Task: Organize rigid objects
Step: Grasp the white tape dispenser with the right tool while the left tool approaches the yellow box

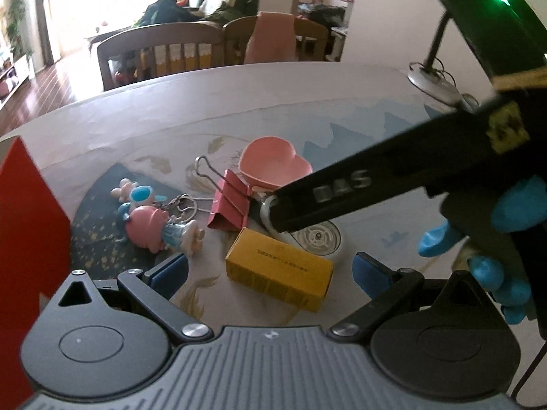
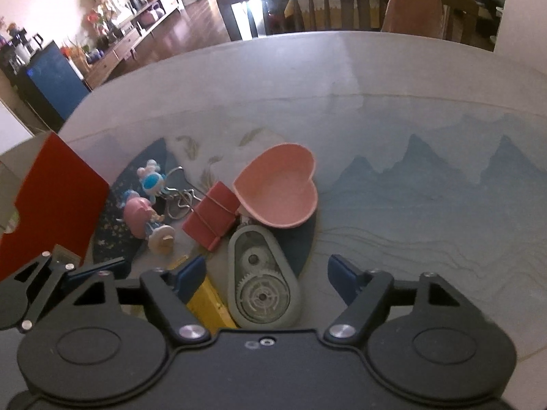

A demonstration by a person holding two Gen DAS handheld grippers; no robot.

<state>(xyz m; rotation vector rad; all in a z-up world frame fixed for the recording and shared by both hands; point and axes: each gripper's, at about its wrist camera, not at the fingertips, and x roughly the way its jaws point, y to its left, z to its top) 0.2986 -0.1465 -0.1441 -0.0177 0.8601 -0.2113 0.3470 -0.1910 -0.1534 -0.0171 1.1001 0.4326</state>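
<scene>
A yellow box (image 1: 279, 269) lies on the table between my open left gripper's (image 1: 270, 270) blue pads. Behind it lie a grey correction-tape dispenser (image 1: 316, 237), a red binder clip (image 1: 229, 201), a pink heart-shaped dish (image 1: 273, 165) and two doll keychains (image 1: 157, 223). My right gripper (image 2: 266, 275) is open over the tape dispenser (image 2: 261, 278), with the yellow box (image 2: 208, 302) under its left finger. The right view also shows the binder clip (image 2: 212, 217), the heart dish (image 2: 278, 189) and the keychains (image 2: 147, 205). The right gripper's black body (image 1: 393, 177) crosses the left view from the right.
A red box (image 1: 24, 239) stands at the left, also in the right view (image 2: 54, 201). A lamp base (image 1: 432, 80) sits at the table's far right. Wooden chairs (image 1: 160, 53) stand behind the table (image 2: 410, 205), which has a patterned cover.
</scene>
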